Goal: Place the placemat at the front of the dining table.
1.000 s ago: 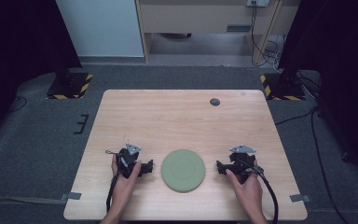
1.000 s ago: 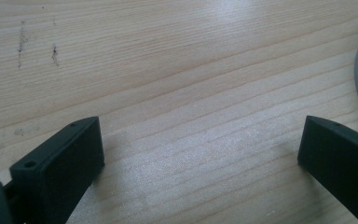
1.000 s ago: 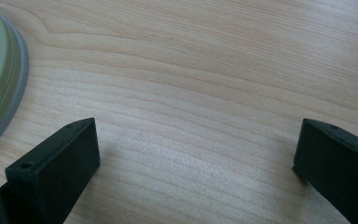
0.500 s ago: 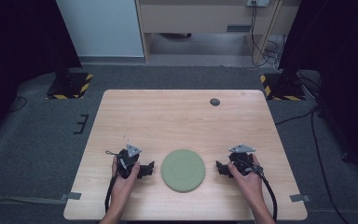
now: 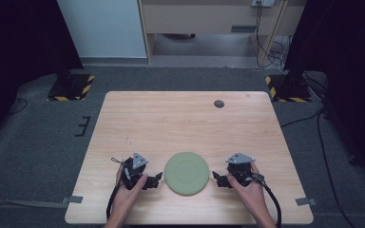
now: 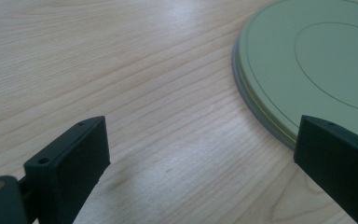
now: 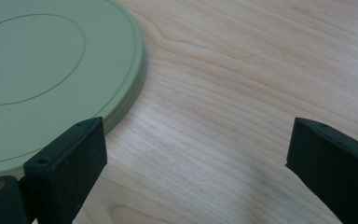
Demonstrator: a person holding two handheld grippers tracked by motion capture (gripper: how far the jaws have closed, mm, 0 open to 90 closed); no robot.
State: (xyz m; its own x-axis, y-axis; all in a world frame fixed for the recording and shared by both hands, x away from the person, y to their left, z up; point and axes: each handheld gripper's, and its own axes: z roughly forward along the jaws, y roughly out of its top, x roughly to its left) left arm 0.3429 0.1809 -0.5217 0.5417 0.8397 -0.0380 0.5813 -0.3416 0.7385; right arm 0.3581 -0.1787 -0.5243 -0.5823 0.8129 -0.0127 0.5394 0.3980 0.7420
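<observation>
Near the front edge of the desk [image 5: 190,118], the left tongs [image 5: 155,179] rest low with their jaws spread wide and nothing between them, pointing toward the green plate [image 5: 187,173]. In the left gripper view the plate's [image 6: 317,60] rim sits just beyond the inner jaw, near but apart from it. To take the plate well from this side, I would judge that the tongs need to slide in level with the desk so one jaw passes under or against the thin rim, since the plate lies flat and offers little height to pinch.

That plate sits midway between the two hands, flat on the wood. It is round, pale sage green and matte, with a faint ring inscribed around its middle and a thin darker layer showing at the edge.

Right of it, the right tongs [image 5: 218,178] mirror the left, jaws likewise parted and empty, the plate [image 7: 51,70] edge close beside the near jaw. Both sides probably should close in together, evenly, or the plate may skid sideways.
</observation>
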